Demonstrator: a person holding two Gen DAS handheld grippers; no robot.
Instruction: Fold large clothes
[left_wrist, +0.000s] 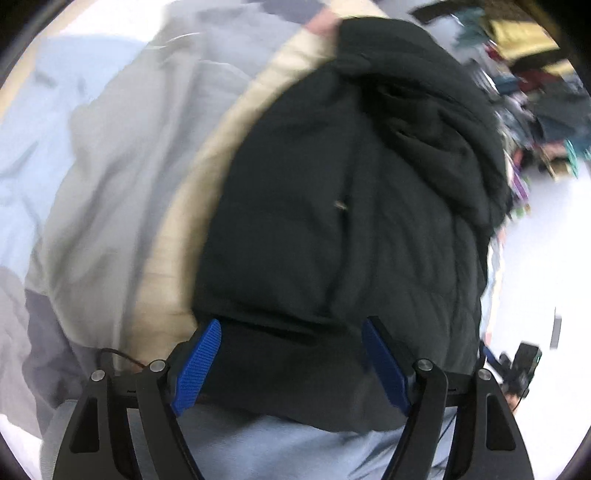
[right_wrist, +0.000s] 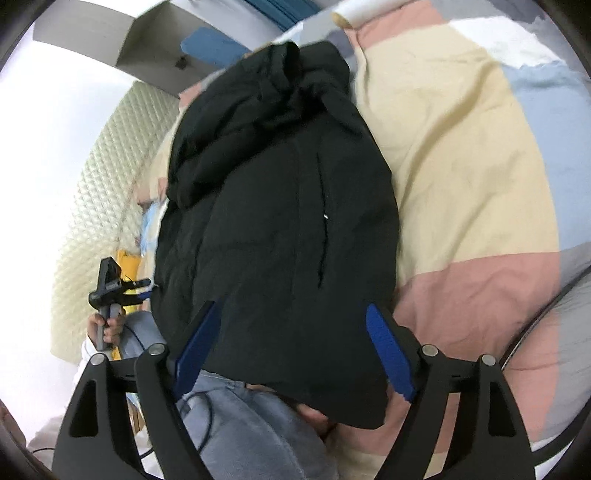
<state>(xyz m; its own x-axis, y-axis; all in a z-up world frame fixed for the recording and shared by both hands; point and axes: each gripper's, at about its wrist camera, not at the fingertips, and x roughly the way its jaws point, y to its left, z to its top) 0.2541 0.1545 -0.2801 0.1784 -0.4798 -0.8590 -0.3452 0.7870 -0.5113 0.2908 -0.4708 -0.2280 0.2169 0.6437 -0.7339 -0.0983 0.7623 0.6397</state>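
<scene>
Left wrist view: left gripper at bottom centre, jaws spread wide, nothing pinched. Both blue pads sit over the near hem of the black jacket, which fills the centre and right of frame. Contact with the cloth can't be confirmed; frame is blurred. Jacket lies on a patchwork quilt (cream, grey, pale blue blocks), hood end bunched toward the upper right. Looks already narrowed lengthwise. Clutter of other clothes at upper right, too smeared to name.

Right wrist view: right gripper at bottom centre, tongs also spread, empty. Jacket runs from bottom centre up to top centre, its zipper line vertical, its near hem hanging slightly off the quilt edge over the person's jeans. The left gripper shows at mid-left, gripped in a hand, beside the jacket's left edge.

Judgement: both tools straddle the hem side by side, likely lining up to take the bottom edge and fold it toward the hood.
</scene>
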